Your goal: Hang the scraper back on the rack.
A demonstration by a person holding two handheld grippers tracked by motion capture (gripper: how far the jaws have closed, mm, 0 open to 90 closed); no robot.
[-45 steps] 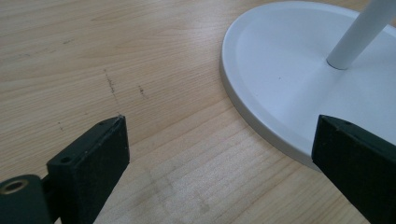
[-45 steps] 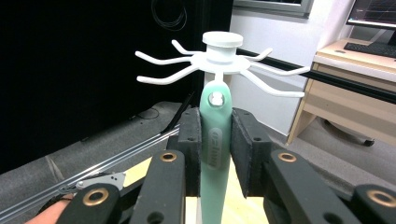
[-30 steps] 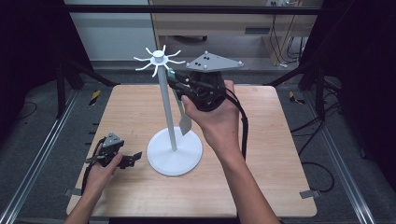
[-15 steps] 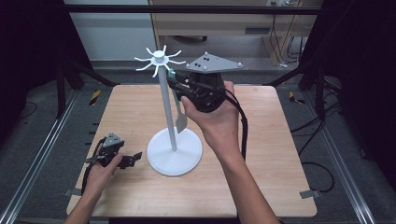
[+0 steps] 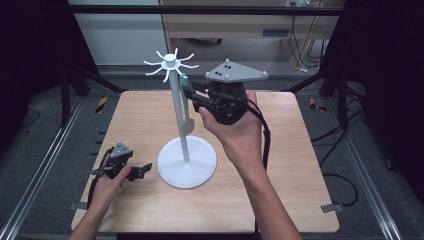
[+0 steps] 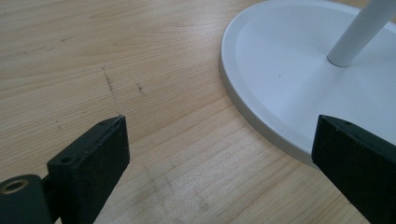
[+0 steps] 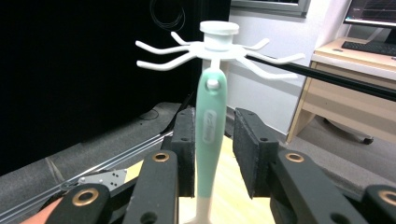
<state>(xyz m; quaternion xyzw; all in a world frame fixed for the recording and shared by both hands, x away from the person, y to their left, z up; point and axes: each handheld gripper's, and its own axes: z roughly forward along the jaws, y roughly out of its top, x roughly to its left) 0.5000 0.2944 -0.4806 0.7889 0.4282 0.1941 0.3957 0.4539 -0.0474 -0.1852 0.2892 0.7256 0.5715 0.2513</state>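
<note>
Nearest the person, the left gripper [image 5: 145,168] rests low on the wooden table [image 5: 310,165], jaws wide and empty, just beside the stand's round base [image 6: 299,84]. Beyond it, the right gripper [image 7: 214,154] has eased apart since a second ago. One mint-handled utensil [image 7: 210,140] now hangs from one white hook stand [image 5: 176,100], apparently placed.

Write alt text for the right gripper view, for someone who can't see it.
A mint-green utensil handle hangs from a hook of a white stand, between the right gripper's two black jaws, which are slightly apart around it. Behind are a dark curtain and a desk.
</note>
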